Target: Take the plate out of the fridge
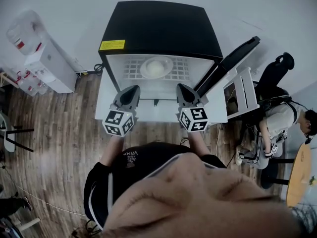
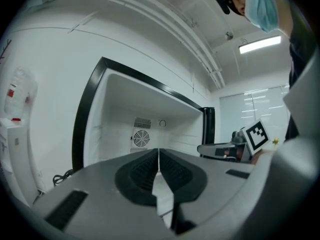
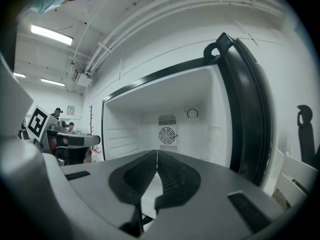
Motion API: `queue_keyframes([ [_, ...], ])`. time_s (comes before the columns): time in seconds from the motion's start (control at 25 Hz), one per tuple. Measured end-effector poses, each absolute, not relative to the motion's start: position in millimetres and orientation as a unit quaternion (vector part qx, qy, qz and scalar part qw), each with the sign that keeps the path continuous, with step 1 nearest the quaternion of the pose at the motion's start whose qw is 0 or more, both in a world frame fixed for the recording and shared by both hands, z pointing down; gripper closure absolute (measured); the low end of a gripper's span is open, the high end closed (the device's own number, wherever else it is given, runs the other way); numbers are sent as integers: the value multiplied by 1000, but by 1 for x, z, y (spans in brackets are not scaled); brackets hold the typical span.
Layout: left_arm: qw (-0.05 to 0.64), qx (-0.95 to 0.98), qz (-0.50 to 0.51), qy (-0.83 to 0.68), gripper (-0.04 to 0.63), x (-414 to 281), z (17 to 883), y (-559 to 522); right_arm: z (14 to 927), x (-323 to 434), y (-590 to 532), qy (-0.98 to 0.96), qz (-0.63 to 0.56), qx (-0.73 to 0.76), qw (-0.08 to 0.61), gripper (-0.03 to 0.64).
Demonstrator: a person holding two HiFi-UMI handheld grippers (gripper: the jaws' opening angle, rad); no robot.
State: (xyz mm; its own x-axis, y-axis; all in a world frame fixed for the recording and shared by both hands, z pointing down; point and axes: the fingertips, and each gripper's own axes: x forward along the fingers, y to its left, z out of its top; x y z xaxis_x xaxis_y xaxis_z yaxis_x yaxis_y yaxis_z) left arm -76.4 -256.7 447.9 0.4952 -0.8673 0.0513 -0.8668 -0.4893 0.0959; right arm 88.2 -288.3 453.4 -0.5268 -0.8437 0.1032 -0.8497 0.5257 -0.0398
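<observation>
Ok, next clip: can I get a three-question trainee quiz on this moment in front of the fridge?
1. True or false: the fridge has its door shut.
2. Where is the plate? A) on the wire shelf inside the fridge; B) on top of the fridge; C) on the floor.
3. In a few words: how do the jaws of the left gripper and the right gripper stand, and does either hold anything?

Key
1. False: the door stands open, swung out to the right.
2. A.
3. Both shut, both empty, in front of the opening.
</observation>
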Motion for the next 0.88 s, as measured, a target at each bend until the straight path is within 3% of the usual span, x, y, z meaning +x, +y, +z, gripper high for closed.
queue_keyframes([
  [0.88, 60, 846, -7, -530, 578, -42, 458, -295, 463, 104, -331, -899, 36, 434, 51, 604],
])
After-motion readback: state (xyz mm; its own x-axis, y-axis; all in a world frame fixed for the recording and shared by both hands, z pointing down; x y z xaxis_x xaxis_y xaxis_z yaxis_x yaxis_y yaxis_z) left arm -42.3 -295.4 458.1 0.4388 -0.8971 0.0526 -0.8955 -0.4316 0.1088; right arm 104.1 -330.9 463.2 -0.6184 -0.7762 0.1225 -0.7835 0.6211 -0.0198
